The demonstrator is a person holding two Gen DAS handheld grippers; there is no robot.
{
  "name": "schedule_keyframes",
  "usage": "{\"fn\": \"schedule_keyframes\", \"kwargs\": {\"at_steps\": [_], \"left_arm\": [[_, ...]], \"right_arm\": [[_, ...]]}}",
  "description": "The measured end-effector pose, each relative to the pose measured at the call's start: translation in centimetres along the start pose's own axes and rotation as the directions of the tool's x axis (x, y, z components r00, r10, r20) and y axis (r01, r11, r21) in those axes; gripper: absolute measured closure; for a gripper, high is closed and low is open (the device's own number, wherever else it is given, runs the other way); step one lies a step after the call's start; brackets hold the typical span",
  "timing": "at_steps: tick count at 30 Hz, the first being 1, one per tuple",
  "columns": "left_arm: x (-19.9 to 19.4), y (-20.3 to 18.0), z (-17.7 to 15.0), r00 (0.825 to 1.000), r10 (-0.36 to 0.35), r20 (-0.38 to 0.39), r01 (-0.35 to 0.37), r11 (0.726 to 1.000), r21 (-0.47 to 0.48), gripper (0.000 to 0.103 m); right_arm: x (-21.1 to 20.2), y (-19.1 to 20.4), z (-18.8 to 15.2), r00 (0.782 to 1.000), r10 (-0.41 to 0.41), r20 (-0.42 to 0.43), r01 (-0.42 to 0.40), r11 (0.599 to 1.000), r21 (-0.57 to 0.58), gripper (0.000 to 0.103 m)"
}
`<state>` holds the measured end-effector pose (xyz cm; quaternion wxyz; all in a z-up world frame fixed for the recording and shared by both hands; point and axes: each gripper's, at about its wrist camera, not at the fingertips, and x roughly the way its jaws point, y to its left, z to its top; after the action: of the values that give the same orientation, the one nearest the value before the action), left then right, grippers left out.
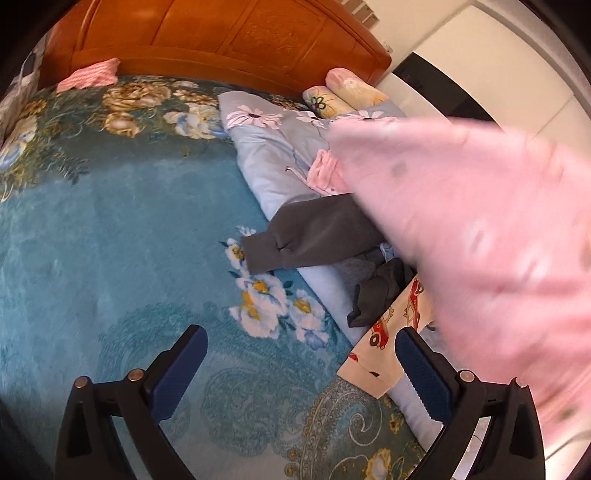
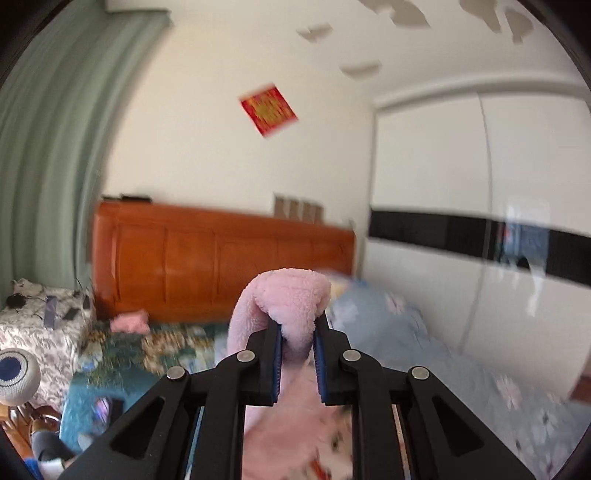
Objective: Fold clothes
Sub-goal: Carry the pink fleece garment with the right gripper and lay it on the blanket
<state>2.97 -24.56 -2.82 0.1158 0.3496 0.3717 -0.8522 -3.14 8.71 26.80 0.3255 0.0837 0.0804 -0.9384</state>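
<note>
My right gripper (image 2: pixel 298 332) is shut on a fluffy pink garment (image 2: pixel 284 306) and holds it up in the air above the bed. The garment bulges over the fingertips and hangs down between the arms. In the left wrist view the same pink garment (image 1: pixel 480 229) hangs blurred at the right. My left gripper (image 1: pixel 299 343) is open and empty, low over the teal floral bedspread (image 1: pixel 110 240). A dark grey garment (image 1: pixel 314 236), a smaller dark piece (image 1: pixel 380 295) and a cream cloth with red cars (image 1: pixel 388 332) lie in a pile to its right.
A light blue floral quilt (image 1: pixel 266 155) lies folded along the bed's right side, with rolled pillows (image 1: pixel 340 92) at the wooden headboard (image 1: pixel 221 33). A pink cloth (image 1: pixel 92 75) lies by the headboard. A white wardrobe (image 2: pixel 480 221) and a bedside table (image 2: pixel 40 321) flank the bed.
</note>
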Motion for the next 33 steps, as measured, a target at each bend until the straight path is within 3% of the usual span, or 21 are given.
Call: {"fn": "schedule_keyframes", "kwargs": {"at_steps": [2,4,5,6,7,12,13,15,17,19,21,25,29,31,33], "left_arm": [[-0.2,0.3,-0.5,1.0,0.007,-0.01,-0.007,1.0,0.0,0.0],[-0.1,0.3,-1.2,1.0,0.013,-0.025,-0.013,1.0,0.012,0.0],[-0.1,0.4,-1.5,0.999,0.016,-0.033,-0.015,1.0,0.018,0.0],[0.0,0.4,-1.7,0.999,0.021,-0.04,-0.02,1.0,0.022,0.0],[0.2,0.4,-1.9,0.999,0.025,-0.047,-0.024,0.999,0.026,0.0],[0.7,0.7,-2.6,0.996,0.045,-0.074,-0.043,0.999,0.03,0.0],[0.8,0.8,-2.6,0.996,0.048,-0.073,-0.046,0.999,0.028,0.0],[1.3,1.1,-2.5,0.995,0.061,-0.079,-0.059,0.998,0.019,0.0],[1.7,1.3,-2.3,0.993,0.068,-0.093,-0.067,0.998,0.009,0.0],[2.4,1.0,-1.9,0.991,0.065,-0.114,-0.064,0.998,0.009,0.0],[2.8,0.4,-1.4,0.991,0.07,-0.111,-0.067,0.997,0.028,0.0],[3.3,-0.3,0.0,0.994,0.064,-0.086,-0.061,0.997,0.038,0.0],[3.6,0.2,0.5,0.997,0.073,-0.036,-0.071,0.996,0.05,0.0],[3.9,0.7,0.3,0.995,0.097,-0.021,-0.095,0.994,0.059,0.0],[4.3,1.3,0.1,0.991,0.137,-0.012,-0.135,0.989,0.067,0.0]], "right_arm": [[1.6,-1.8,-3.2,0.99,-0.034,-0.138,0.043,0.997,0.063,0.088],[3.6,-3.2,-7.8,0.953,-0.088,-0.289,0.115,0.99,0.076,0.088],[4.5,-4.0,-10.4,0.926,-0.107,-0.361,0.146,0.986,0.083,0.088],[5.4,-5.0,-13.6,0.882,-0.123,-0.454,0.19,0.976,0.105,0.088],[5.5,-5.8,-15.8,0.852,-0.118,-0.511,0.217,0.966,0.139,0.088],[6.4,-8.0,-27.2,0.682,-0.088,-0.726,0.302,0.938,0.17,0.088],[6.4,-8.1,-29.5,0.63,-0.069,-0.774,0.311,0.935,0.17,0.088],[6.5,-7.6,-32.0,0.579,-0.012,-0.815,0.299,0.933,0.199,0.088],[6.6,-6.2,-33.2,0.548,0.025,-0.836,0.259,0.945,0.198,0.087],[6.7,-5.1,-32.8,0.542,0.029,-0.84,0.222,0.959,0.176,0.085],[7.0,-4.2,-31.3,0.559,0.034,-0.829,0.18,0.97,0.162,0.08],[6.5,-2.3,-25.7,0.627,0.103,-0.772,0.025,0.988,0.152,0.059],[9.1,-1.4,-23.1,0.719,0.166,-0.675,-0.083,0.985,0.154,0.043],[12.8,-1.9,-22.9,0.736,0.167,-0.656,-0.071,0.983,0.17,0.042],[16.9,-2.1,-23.3,0.725,0.157,-0.67,-0.017,0.977,0.21,0.042]]}}
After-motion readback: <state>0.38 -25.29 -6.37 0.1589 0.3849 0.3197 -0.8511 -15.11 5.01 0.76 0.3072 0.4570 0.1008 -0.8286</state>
